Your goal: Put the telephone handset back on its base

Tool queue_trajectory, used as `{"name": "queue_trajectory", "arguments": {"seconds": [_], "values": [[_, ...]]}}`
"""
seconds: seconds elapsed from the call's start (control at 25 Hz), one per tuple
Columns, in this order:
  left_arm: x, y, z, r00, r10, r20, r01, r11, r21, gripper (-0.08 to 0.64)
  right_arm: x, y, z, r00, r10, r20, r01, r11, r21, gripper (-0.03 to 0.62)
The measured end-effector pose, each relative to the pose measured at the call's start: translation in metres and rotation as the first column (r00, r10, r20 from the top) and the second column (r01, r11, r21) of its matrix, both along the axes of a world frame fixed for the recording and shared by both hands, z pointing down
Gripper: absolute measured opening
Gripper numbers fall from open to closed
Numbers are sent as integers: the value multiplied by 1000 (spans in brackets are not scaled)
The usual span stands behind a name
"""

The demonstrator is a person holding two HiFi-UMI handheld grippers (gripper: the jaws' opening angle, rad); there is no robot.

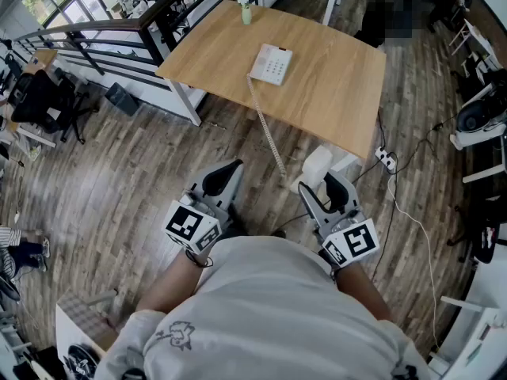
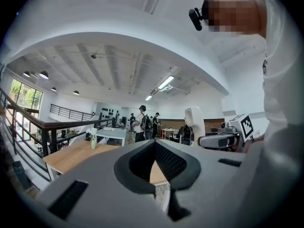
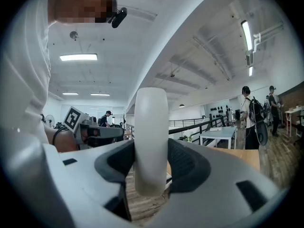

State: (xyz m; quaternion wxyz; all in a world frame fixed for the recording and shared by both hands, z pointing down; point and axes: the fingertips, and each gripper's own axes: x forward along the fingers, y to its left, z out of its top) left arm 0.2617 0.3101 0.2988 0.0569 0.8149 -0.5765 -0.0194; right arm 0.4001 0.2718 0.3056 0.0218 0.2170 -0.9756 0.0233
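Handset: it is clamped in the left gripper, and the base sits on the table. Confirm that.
Not quite: the handset is clamped in the right gripper, as the right gripper view shows; the left gripper holds nothing. The base does sit on the table.

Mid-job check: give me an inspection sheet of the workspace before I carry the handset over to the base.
Surface: wooden table, mostly bare.
Job's things: telephone base on the table, no handset on it; handset off the table, above the floor.
Clutter: vase of white flowers near the table's far edge.
Grippers: right gripper shut on the handset; left gripper shut, nothing in it.
Cables: coiled cord runs from the base over the table's near edge to the handset; power strip and white cable on the floor.
Surroundings: railing left of the table; people standing in the distance.
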Motion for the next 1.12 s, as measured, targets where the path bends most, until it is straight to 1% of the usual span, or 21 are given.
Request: {"name": "queue_trajectory", "arguments": {"seconds": [0.2, 0.36, 0.64, 0.84, 1.12], "values": [[-20, -15, 1, 1000, 12, 5, -12, 1000, 3, 6, -22, -12, 2, 1000, 0, -2, 0, 1000, -3, 221], [-44, -26, 4, 1000, 26, -12, -26, 1000, -2, 6, -45, -23, 6, 1000, 1, -9, -1, 1000, -14, 221], [-111, -47, 13, 998, 52, -30, -53, 998, -17, 6, -106, -43, 6, 1000, 18, -11, -18, 1000, -23, 221], [-163, -61, 9, 996, 91, -26, -91, 995, -27, 6, -157, -56, 2, 998, 59, -22, -59, 998, -30, 221], [-218, -69, 16, 989, 139, -48, -141, 989, -36, 6, -216, -65, 7, 994, 93, -51, -95, 994, -47, 221]]}}
